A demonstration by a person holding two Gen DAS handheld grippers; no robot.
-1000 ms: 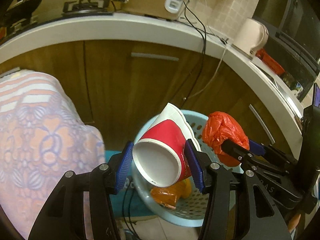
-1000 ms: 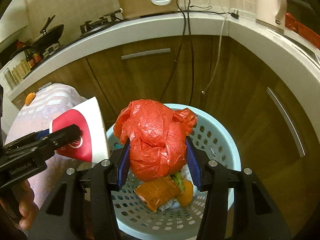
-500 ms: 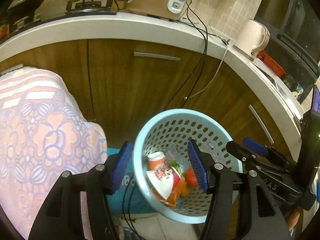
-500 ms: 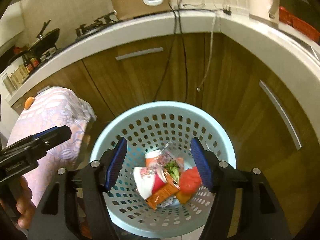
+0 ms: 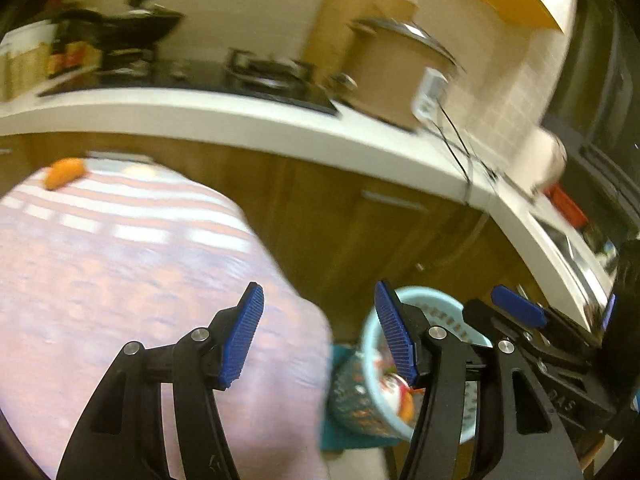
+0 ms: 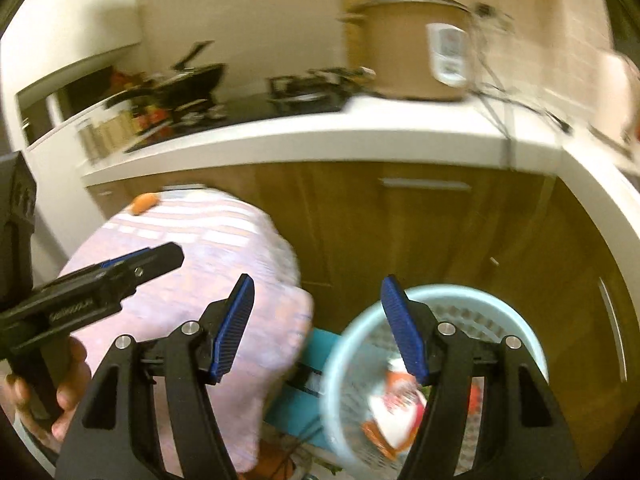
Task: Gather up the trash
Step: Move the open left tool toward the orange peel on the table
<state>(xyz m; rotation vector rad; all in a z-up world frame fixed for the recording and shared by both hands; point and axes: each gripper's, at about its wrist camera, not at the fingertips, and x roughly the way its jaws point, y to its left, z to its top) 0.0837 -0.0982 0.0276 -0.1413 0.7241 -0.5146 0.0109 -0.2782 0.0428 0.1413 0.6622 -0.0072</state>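
Note:
Both views are blurred by motion. A light blue perforated basket (image 6: pixel 516 312) stands on the floor by the wooden cabinets and holds the red and white cup (image 6: pixel 394 406) and other wrappers. It also shows in the left wrist view (image 5: pixel 430 300). My left gripper (image 5: pixel 318 334) is open and empty, over the edge of a table with a pink floral cloth (image 5: pixel 120 264). My right gripper (image 6: pixel 316 328) is open and empty, between the table and the basket. A small orange item (image 5: pixel 64 172) lies at the table's far edge; it also shows in the right wrist view (image 6: pixel 144 203).
A white countertop (image 6: pixel 320 136) curves around the back with a brown rice cooker (image 6: pixel 412 44), a stove (image 6: pixel 308 88) and a pan. Cables hang down the cabinet fronts. A teal box (image 6: pixel 308 384) lies on the floor beside the basket.
A second ago the left gripper held the cup and the right held a red bag; both dropped into the basket. Both grippers have since swung up and left toward the table.

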